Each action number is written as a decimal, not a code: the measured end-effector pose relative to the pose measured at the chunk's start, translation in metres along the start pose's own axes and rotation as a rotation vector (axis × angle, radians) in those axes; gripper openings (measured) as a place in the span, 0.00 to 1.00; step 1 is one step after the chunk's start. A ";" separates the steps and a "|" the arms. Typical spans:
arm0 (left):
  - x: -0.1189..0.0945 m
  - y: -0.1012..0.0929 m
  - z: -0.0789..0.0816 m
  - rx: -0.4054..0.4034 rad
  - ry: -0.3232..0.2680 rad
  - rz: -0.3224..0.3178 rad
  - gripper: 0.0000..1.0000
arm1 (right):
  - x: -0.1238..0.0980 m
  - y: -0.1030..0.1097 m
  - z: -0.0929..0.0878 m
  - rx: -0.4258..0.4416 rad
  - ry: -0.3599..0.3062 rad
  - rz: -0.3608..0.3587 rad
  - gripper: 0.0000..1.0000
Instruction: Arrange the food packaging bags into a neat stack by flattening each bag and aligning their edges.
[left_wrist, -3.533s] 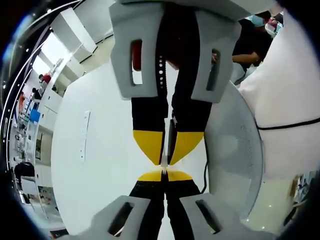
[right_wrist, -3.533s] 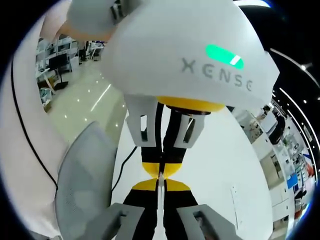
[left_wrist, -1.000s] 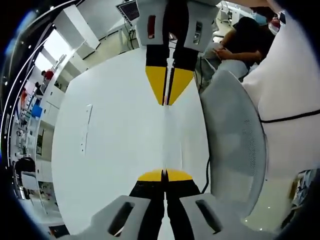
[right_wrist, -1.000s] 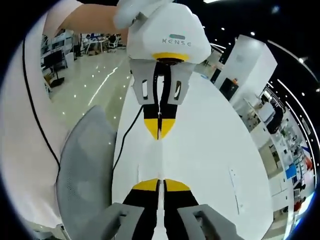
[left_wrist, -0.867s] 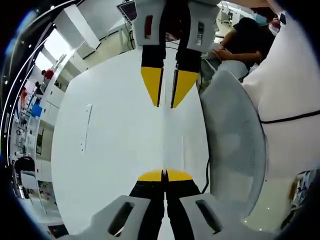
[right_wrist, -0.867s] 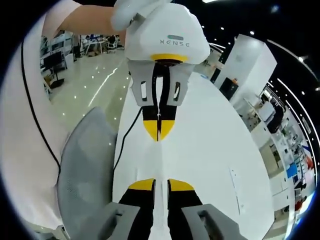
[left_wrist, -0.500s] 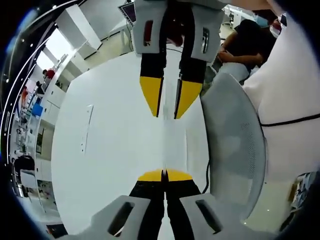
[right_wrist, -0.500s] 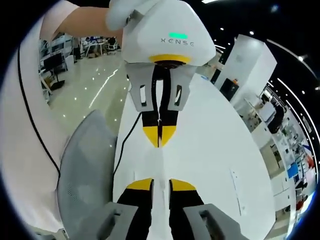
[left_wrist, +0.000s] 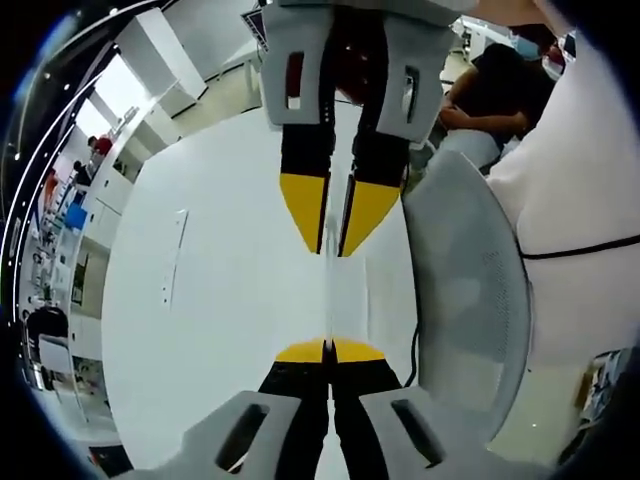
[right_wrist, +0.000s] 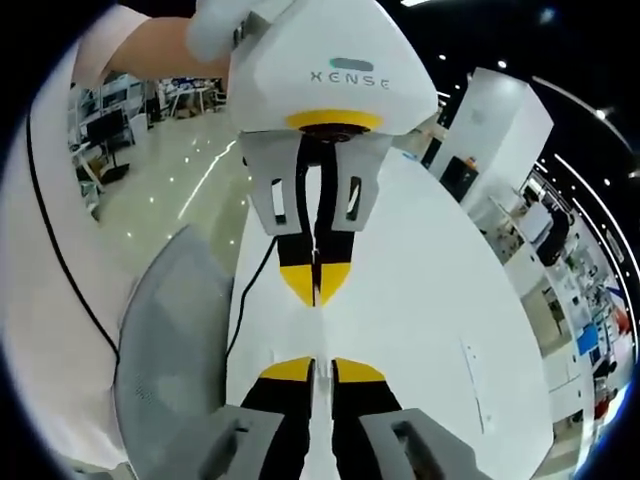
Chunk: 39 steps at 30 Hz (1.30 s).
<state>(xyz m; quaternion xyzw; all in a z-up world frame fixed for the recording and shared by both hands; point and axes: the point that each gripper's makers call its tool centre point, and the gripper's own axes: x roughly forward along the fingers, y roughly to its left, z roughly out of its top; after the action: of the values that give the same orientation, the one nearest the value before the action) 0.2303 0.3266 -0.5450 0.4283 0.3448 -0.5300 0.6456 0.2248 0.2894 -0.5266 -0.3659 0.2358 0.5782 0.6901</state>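
Since the last frames the right gripper (left_wrist: 331, 245) has come nearer and narrowed its gap. Over the white table (left_wrist: 220, 290), the left gripper (left_wrist: 329, 351) is closed, its tips touching, holding nothing; the right's tips stand slightly apart, empty. Beside the table stands a grey chair (left_wrist: 465, 290). I cannot see any food packaging bags.

We noted a white table (left_wrist: 230, 330) with a grey mesh chair (left_wrist: 470, 300) beside it. Glossy pale floor (right_wrist: 160, 190) reflected ceiling lights. Distant shelving, possibly desks (right_wrist: 575, 290), lined the bright open room.
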 end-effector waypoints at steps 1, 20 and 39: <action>0.000 0.000 0.000 -0.002 0.000 0.000 0.00 | 0.000 0.000 0.000 0.000 0.001 0.000 0.02; 0.002 0.002 -0.004 0.001 -0.004 0.005 0.00 | 0.002 0.002 -0.006 -0.024 0.039 0.010 0.00; 0.002 -0.001 0.001 0.000 -0.012 0.005 0.00 | -0.004 -0.001 -0.018 -0.033 0.065 0.004 0.00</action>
<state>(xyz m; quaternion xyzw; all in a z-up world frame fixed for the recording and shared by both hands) 0.2294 0.3245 -0.5461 0.4259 0.3398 -0.5311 0.6489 0.2265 0.2730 -0.5346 -0.3955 0.2491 0.5711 0.6748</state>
